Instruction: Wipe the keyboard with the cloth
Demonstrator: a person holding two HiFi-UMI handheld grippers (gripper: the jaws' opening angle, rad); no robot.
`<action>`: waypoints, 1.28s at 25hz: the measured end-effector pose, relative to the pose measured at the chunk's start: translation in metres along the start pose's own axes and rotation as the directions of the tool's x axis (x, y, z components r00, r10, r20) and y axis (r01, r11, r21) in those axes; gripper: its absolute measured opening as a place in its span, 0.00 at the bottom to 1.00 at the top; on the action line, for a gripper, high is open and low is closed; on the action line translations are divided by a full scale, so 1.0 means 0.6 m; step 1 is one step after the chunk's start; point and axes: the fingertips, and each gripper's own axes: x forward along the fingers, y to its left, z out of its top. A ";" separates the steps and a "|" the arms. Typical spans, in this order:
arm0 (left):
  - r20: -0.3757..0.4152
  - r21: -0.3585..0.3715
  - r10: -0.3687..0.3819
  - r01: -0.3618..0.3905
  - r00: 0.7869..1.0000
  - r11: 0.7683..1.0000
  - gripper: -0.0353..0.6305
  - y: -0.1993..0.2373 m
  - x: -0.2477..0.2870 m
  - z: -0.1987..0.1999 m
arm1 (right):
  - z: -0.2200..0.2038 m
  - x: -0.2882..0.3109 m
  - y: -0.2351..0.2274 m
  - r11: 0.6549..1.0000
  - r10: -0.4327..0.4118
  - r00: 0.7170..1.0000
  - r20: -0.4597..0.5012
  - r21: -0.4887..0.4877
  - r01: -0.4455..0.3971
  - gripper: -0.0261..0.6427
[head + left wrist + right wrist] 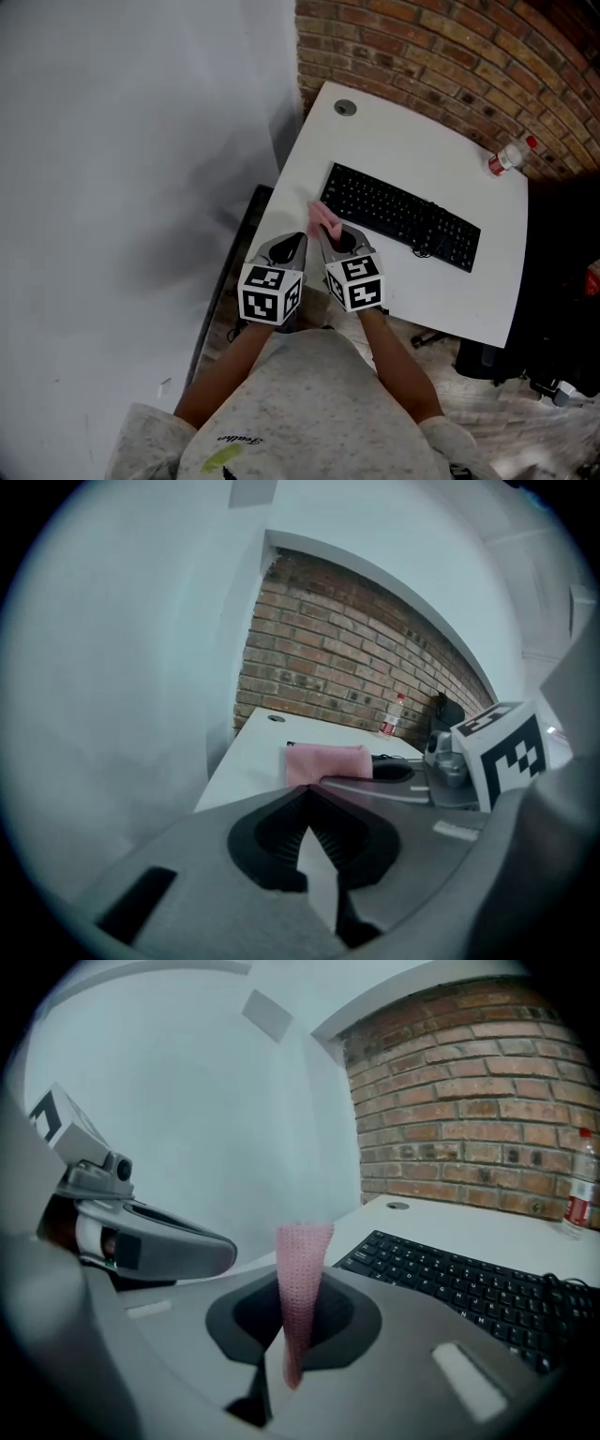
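A black keyboard (pixel 401 216) lies aslant across the middle of the white table (pixel 394 141); it also shows in the right gripper view (pixel 469 1288). My right gripper (pixel 328 231) is shut on a pink cloth (pixel 323 217) just short of the keyboard's near-left end. The cloth (pixel 301 1279) stands upright between its jaws, clear of the keys. My left gripper (pixel 297 241) is close beside it on the left, over the table's front-left edge. Its jaws meet at the tips with nothing between them (pixel 307 789). From there the cloth (pixel 326 761) shows ahead in the other gripper.
A clear bottle with a red cap (pixel 511 156) lies at the table's far right corner by the brick wall (pixel 450 47). A round cable grommet (pixel 345 108) sits at the far left corner. A white wall (pixel 131 141) runs along the left; dark gear (pixel 562 281) stands right of the table.
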 end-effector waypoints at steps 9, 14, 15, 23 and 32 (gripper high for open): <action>-0.054 0.005 -0.056 0.056 0.997 0.998 0.05 0.041 0.051 0.025 | -0.013 0.063 -0.021 0.999 -0.039 0.997 -0.069 0.009 0.040 0.08; -0.076 0.019 -0.098 0.100 0.992 0.995 0.05 0.055 0.074 0.038 | -0.019 0.080 -0.032 0.996 -0.078 0.992 -0.098 0.024 0.081 0.08; -0.079 0.023 -0.106 0.108 0.991 0.994 0.05 0.057 0.078 0.041 | -0.019 0.083 -0.033 0.996 -0.085 0.991 -0.101 0.027 0.088 0.08; -0.117 0.048 -0.183 0.190 0.976 0.981 0.05 0.045 0.109 0.053 | -0.019 0.083 -0.040 0.990 -0.125 0.987 -0.100 0.058 0.131 0.08; -0.131 0.083 -0.235 0.247 0.963 0.965 0.05 0.018 0.129 0.061 | -0.031 0.054 -0.061 0.978 -0.179 0.979 -0.097 0.093 0.187 0.08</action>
